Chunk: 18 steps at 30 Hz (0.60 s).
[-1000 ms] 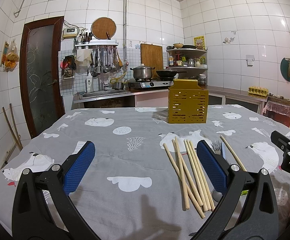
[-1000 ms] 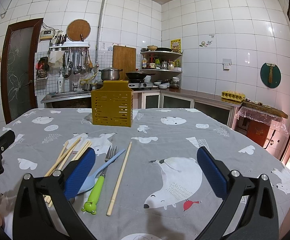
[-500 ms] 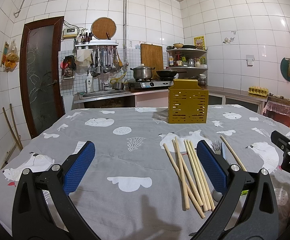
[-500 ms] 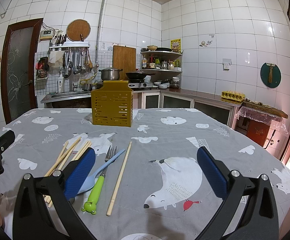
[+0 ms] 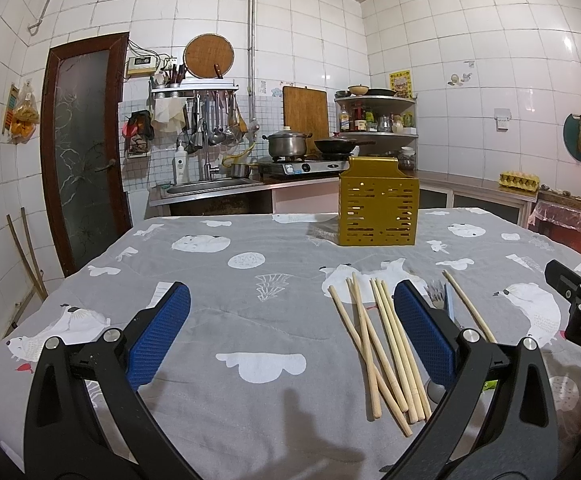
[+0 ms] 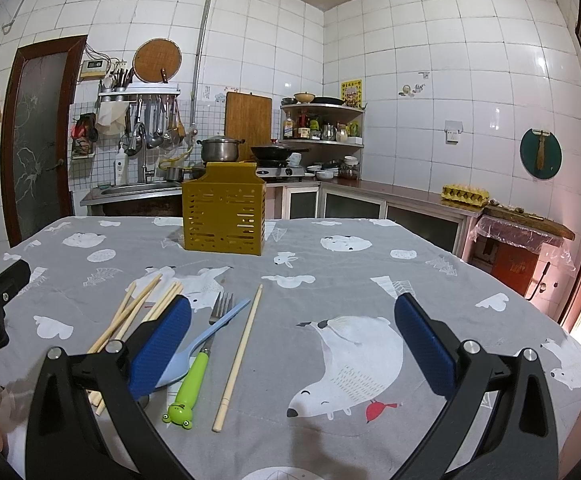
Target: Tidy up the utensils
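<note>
A: Where are the utensils?
B: Chopsticks (image 5: 374,344), fork (image 6: 204,344) and spoon (image 6: 206,334) lie loose on the desk (image 6: 330,264), in front of the yellow holder (image 6: 223,218).
A: And the tools?
B: Left tool (image 5: 290,332) and right tool (image 6: 292,336) both gape wide, empty. Nothing's sorted yet; next is probably closing on one utensil.

Mustard-yellow slotted utensil holder (image 6: 223,219) upright at the far middle, loose bundle of pale wooden chopsticks (image 5: 378,340) fanned flat, one single chopstick (image 6: 237,357) apart, fork with green frog handle (image 6: 197,364) crossed by light-blue spoon (image 6: 206,340)
</note>
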Each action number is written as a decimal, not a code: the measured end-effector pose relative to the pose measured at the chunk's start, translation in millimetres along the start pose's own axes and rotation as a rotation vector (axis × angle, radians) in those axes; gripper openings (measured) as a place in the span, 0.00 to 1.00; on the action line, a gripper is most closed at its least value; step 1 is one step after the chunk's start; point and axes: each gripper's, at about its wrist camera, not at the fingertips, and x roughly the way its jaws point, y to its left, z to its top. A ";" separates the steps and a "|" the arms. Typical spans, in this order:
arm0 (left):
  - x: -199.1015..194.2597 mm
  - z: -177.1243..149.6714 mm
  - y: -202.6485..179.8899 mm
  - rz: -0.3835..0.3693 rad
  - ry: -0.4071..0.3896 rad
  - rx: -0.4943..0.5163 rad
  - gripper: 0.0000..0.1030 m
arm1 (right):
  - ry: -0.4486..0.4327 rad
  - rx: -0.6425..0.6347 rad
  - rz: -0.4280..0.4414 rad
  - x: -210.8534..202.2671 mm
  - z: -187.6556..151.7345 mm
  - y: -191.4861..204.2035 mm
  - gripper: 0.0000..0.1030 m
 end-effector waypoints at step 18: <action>45.7 13.8 -9.7 -0.007 0.199 0.080 0.95 | 0.155 0.053 0.059 35.7 10.1 -7.8 0.96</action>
